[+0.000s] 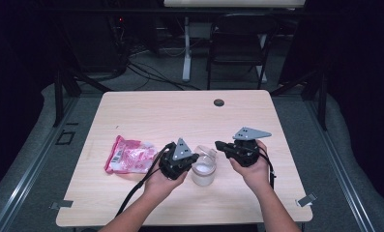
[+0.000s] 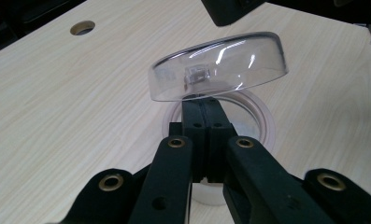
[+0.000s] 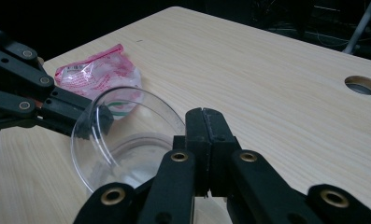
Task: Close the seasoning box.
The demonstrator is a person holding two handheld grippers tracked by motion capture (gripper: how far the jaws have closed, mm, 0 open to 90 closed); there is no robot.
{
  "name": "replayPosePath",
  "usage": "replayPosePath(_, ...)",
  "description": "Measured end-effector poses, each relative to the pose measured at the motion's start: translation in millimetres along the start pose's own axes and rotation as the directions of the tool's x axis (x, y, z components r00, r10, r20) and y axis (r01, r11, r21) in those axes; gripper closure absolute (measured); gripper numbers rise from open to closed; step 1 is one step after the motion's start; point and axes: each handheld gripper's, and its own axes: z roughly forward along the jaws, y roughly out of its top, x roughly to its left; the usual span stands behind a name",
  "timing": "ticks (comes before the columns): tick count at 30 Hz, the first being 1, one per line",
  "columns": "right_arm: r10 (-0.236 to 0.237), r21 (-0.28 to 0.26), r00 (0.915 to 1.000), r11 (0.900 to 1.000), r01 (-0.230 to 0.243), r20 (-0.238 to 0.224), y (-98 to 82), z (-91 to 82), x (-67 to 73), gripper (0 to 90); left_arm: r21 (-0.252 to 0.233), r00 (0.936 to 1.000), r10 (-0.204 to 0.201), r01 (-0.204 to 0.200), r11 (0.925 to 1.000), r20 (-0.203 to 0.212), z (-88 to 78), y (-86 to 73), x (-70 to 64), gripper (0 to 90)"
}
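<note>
A clear domed lid (image 2: 220, 65) hangs tilted just above the open mouth of a small clear jar (image 1: 202, 171) whose bottom looks white. My left gripper (image 1: 194, 157) is shut on the lid, its jaw tips (image 2: 203, 105) meeting under the dome at the small knob. The jar's rim (image 2: 267, 122) shows below the lid. From the right gripper view the lid (image 3: 141, 116) stands on edge, with the left gripper (image 3: 92, 123) at its left rim. My right gripper (image 1: 220, 144) is shut and holds nothing; its tips (image 3: 205, 116) hover just right of the jar.
A crumpled pink plastic bag (image 1: 130, 154) lies on the wooden table (image 1: 146, 111), left of the left hand. A round cable hole (image 1: 219, 102) sits near the far edge. A dark chair (image 1: 240, 43) stands behind the table.
</note>
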Motion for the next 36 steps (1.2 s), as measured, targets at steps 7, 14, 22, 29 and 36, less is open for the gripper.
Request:
replayPosePath(7,-0.001,-0.001,1.0,1.0,0.001,0.0,0.0,0.0,-0.2,89.6,0.012,1.0,0.005,-0.005,0.9999,-0.003,-1.3,-8.8,-2.8,90.0)
replayPosePath(14,0.001,-0.002,1.0,1.0,-0.001,0.0,-0.1,0.1,-0.3,89.4,0.028,1.0,0.008,-0.008,0.9996,-0.006,-2.2,-15.7,-4.7,90.0)
replayPosePath(22,0.001,-0.002,1.0,1.0,-0.001,0.002,-0.2,-0.1,-0.9,89.3,0.038,1.0,0.001,-0.001,0.9993,-0.005,-3.6,-21.7,-5.1,90.0)
replayPosePath(29,0.005,-0.004,1.0,1.0,-0.005,0.005,-0.2,-0.6,-0.9,89.3,0.042,1.0,0.008,-0.008,0.9991,-0.006,-3.6,-25.8,-7.6,90.0)
replayPosePath(36,0.005,-0.005,1.0,1.0,-0.005,0.005,0.0,-1.2,-1.1,89.2,0.056,1.0,0.008,-0.008,0.9984,-0.003,-5.0,-30.6,-7.9,90.0)
